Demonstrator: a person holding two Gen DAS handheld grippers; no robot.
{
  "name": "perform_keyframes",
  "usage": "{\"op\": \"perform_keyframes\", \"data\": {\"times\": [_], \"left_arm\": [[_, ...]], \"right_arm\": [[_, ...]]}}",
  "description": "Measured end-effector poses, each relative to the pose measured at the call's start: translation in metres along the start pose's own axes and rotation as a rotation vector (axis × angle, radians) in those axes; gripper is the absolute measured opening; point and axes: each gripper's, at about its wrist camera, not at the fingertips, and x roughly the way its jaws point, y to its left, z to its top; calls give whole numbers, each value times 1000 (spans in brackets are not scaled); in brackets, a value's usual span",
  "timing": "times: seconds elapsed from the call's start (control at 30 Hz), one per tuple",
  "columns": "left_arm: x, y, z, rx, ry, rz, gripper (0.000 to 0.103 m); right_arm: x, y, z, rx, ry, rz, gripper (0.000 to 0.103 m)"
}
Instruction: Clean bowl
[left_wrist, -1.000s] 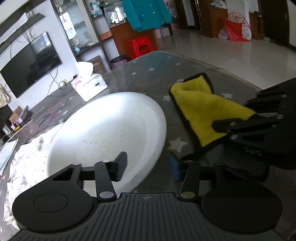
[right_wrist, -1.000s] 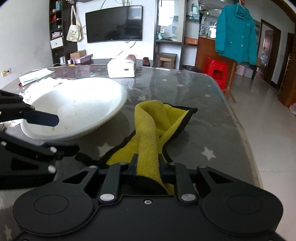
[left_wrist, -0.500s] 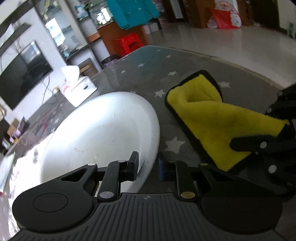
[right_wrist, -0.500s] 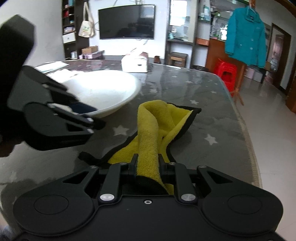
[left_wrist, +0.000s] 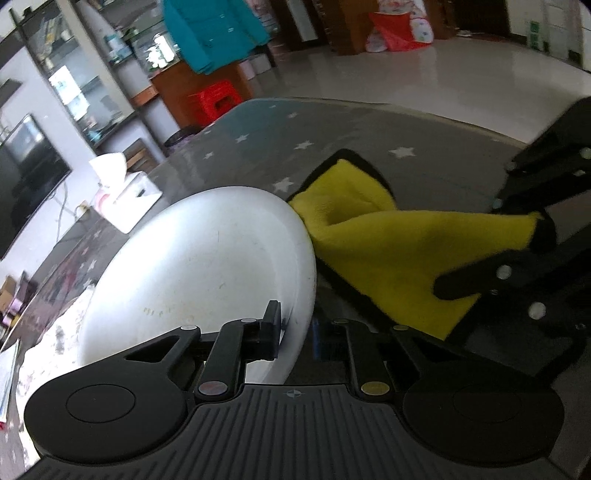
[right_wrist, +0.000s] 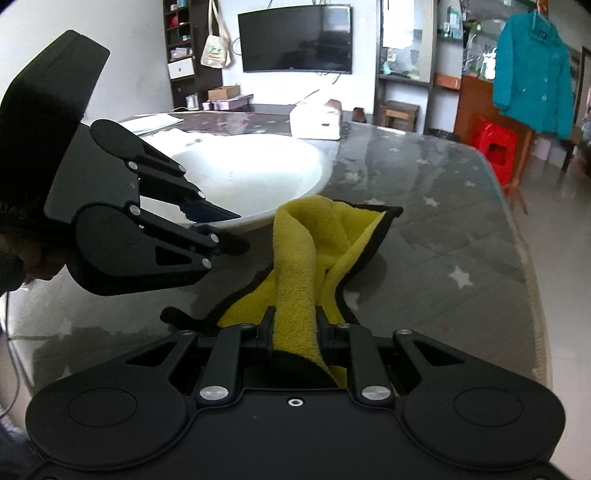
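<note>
- Since a second ago the left gripper (left_wrist: 295, 328) has narrowed and slid onto the near rim of the bowl (left_wrist: 207, 266), and the cloth (right_wrist: 295, 258) has been drawn closer, so its far edge now sits just beside the bowl's right side.
- The bowl, a wide white one, rests on the star-patterned tabletop (right_wrist: 424, 206). Faint specks and smears show inside it, so by my reading no wiping has been done yet; everything so far is set-up.
- The left gripper has one finger (left_wrist: 271, 328) inside the rim and the other outside below it, closed on the rim as far as I can judge.
- The right gripper (right_wrist: 295, 328) is pinching a fold of the yellow, black-edged cloth, whose rest trails on the tabletop.
- Left to do: lift the cloth over the rim and rub the inside while the bowl is steadied.
- Around: a tissue box (left_wrist: 125, 195) behind the bowl and papers (right_wrist: 151, 123) at the far edge, both well apart. The left gripper itself sits nearest the cloth's path.
</note>
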Motion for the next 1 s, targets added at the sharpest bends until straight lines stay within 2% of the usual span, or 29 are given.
{"op": "perform_keyframes", "data": {"times": [0.37,0.67,1.0], "left_arm": [[-6,-2,-9,49,-7,-36,16],[-9,-1,-15,85,-10,-60,16],[10,-4,6,61,8,-29,17]], "right_arm": [[16,-2,11,-32,-10,21,20],[42,-5,30,-105,-30,-18,21],[53,-8,35,-144,-33,-48,21]]}}
